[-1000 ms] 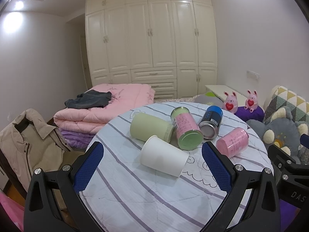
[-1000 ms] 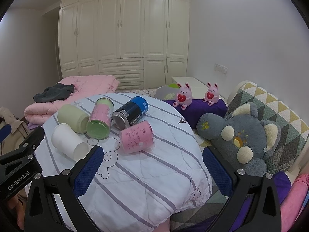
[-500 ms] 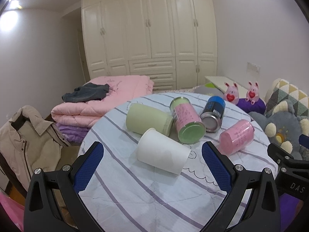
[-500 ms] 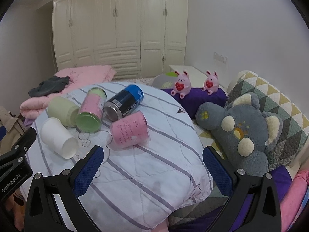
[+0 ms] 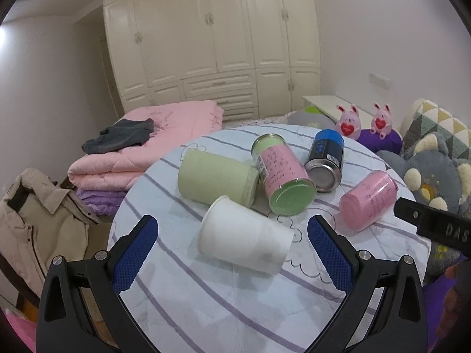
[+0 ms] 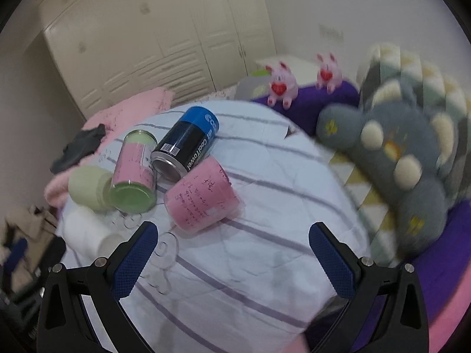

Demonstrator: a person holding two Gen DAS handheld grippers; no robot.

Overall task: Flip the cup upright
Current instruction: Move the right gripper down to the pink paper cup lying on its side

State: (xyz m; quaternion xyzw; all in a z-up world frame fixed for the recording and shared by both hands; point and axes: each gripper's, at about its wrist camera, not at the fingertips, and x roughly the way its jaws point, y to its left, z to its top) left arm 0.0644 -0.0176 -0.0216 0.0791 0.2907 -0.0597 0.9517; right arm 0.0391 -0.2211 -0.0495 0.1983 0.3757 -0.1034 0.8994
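Several cups and cans lie on their sides on a round table with a striped white cloth (image 5: 206,309). A white cup (image 5: 244,238) lies nearest my open, empty left gripper (image 5: 232,250), between its fingers in view. Behind it are a pale green cup (image 5: 215,178), a pink-labelled can with a green end (image 5: 281,173), a blue-and-black can (image 5: 325,158) and a pink cup (image 5: 368,200). My right gripper (image 6: 232,253) is open and empty, just short of the pink cup (image 6: 203,197). The white cup (image 6: 88,232) is at its left.
Folded pink quilts (image 5: 141,153) and a beige jacket (image 5: 32,223) lie left of the table. A grey plush toy (image 6: 412,158) and two pink toy rabbits (image 6: 281,83) sit to the right. A white wardrobe (image 5: 206,44) fills the back wall.
Both grippers have moved closer to the table and tilted down. The cups now look larger; the right wrist view is blurred by motion. Nothing has been gripped.
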